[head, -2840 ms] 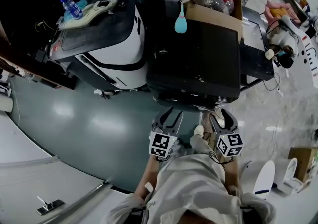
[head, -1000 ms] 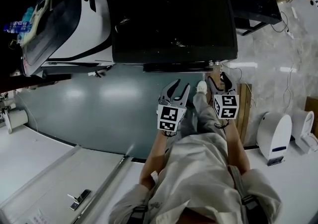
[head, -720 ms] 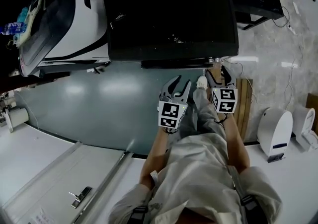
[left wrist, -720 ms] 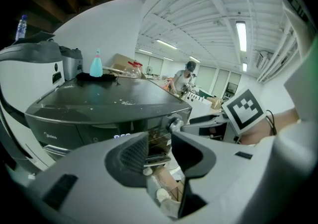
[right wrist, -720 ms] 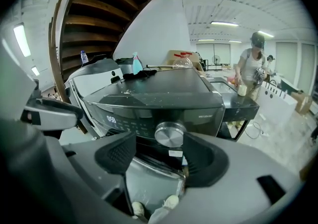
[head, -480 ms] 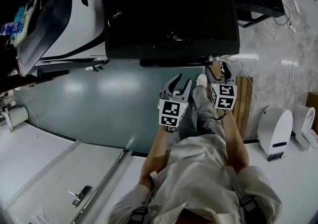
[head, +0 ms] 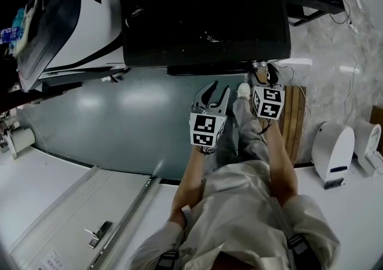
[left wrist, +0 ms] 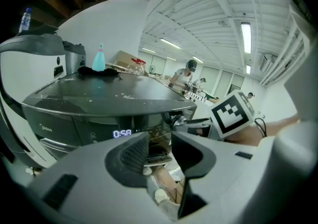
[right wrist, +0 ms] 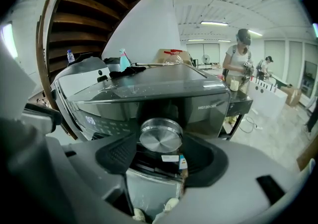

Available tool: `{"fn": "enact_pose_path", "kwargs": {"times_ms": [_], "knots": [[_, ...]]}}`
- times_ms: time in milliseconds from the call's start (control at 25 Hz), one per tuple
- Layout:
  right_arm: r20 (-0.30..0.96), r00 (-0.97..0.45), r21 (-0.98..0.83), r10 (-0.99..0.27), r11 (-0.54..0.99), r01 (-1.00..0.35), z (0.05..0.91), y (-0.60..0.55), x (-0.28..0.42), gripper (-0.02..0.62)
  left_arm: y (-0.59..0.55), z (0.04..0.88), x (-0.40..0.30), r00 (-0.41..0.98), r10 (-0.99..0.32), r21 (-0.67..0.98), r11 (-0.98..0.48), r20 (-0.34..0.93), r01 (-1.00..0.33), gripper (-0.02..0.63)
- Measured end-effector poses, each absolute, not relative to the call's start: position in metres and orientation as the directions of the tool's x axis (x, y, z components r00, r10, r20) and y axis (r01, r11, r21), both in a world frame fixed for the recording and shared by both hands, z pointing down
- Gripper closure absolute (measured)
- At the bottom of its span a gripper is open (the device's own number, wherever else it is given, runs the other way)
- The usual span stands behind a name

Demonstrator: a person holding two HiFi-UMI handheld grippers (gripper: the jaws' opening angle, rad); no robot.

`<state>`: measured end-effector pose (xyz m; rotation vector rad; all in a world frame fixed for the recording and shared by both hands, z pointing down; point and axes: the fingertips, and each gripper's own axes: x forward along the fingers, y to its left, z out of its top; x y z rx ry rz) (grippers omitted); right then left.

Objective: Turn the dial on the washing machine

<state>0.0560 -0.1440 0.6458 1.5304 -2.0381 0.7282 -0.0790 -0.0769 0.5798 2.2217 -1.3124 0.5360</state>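
Dial sits on the front panel of the washing machine, framed between the jaws of my right tool. Those jaws have just been closing but stand apart, clear of the dial. My left tool is released and empty, just beside the right one.

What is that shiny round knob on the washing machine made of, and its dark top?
The knob looks like brushed metal: silvery, with a fine circular sheen on its face. It could also be metal-coated plastic. The washing machine's top looks like dark glossy glass or plastic, since light reflects off it.
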Motion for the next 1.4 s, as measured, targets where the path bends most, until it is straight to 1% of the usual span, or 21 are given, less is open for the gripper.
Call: {"fn": "enact_pose_path", "kwargs": {"times_ms": [80,280,640,840,1400], "knots": [[0.660,-0.249,-0.131,-0.708,0.218,-0.967,0.647,-0.146,0.057,0.325,-0.079,0.579,-0.081,0.450,-0.695,0.221,-0.398,0.560,-0.890,0.458],[0.654,-0.273,-0.179,-0.705,0.207,-0.962,0.648,-0.146,0.058,0.325,-0.085,0.573,-0.086,0.434,-0.716,0.237,-0.365,0.547,-0.900,0.459],[0.629,-0.337,-0.303,-0.700,0.178,-0.936,0.649,-0.146,0.059,0.327,-0.083,0.573,-0.080,0.441,-0.711,0.237,-0.374,0.548,-0.897,0.458],[0.606,-0.380,-0.398,-0.699,0.147,-0.905,0.650,-0.147,0.061,0.327,-0.082,0.571,-0.079,0.448,-0.708,0.233,-0.385,0.547,-0.893,0.459],[0.547,-0.459,-0.561,-0.700,0.101,-0.822,0.652,-0.147,0.063,0.327,-0.077,0.570,-0.073,0.457,-0.703,0.242,-0.389,0.545,-0.889,0.459]]}}
